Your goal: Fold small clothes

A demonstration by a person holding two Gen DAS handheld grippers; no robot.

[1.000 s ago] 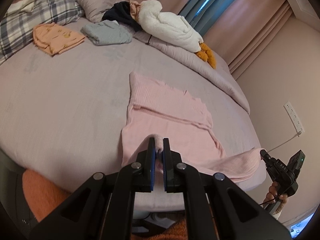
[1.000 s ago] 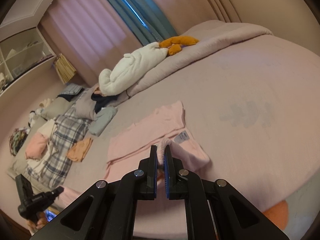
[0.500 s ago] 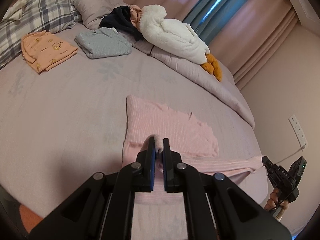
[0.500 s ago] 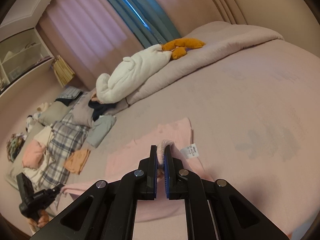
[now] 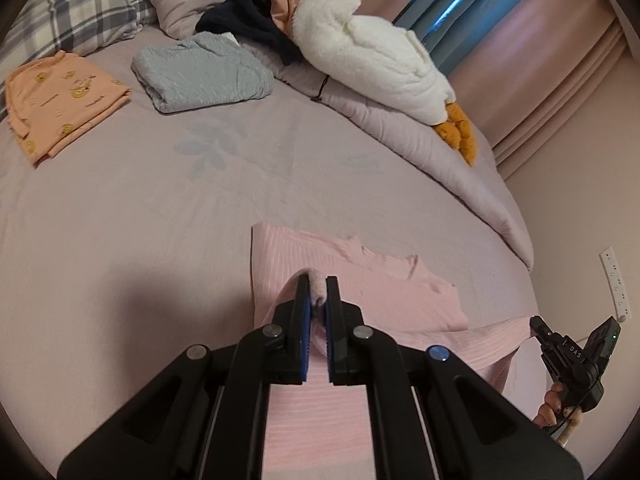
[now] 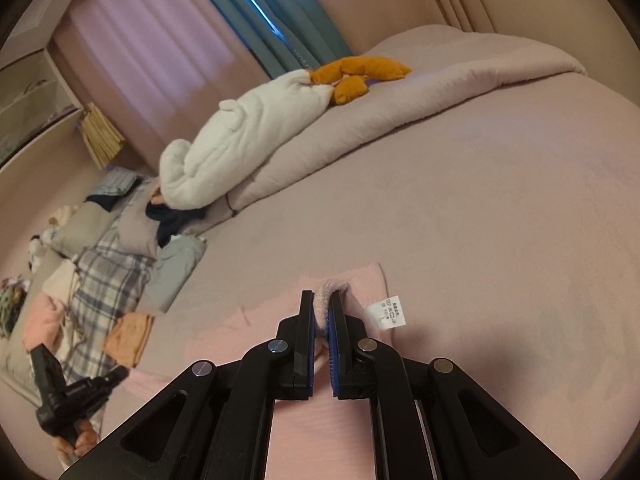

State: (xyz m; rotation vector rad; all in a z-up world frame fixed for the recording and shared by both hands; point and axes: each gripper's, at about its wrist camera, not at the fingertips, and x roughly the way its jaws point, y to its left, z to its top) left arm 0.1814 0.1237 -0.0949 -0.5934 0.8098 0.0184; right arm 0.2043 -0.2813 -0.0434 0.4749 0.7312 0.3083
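1. So there's a pale pink ribbed knit top lying out on the mauve bedsheet, near the edge of the bed where the person stands.
2. The left gripper is pinched tight on a bunched fold of that pink fabric, with a bit of it poking up between the blue-lined fingers.
3. Same deal for the right gripper: jaws squeezed on another pinch of the top, right beside the little white care label.
4. The stretch of cloth between the two grippers is lifted off the sheet, while the far part of the top lies flat.
5. From the left view you can see the other black handle way off to the right with a hand wrapped round it, pink cloth trailing towards it.
6. Further back on the bed, well apart from the pink one: a folded orange printed tee and a folded grey-blue knit, side by side.
7. Behind those there's a plaid pillow, a dark navy garment and a big white plush goose with orange feet lying on the rolled-up duvet.
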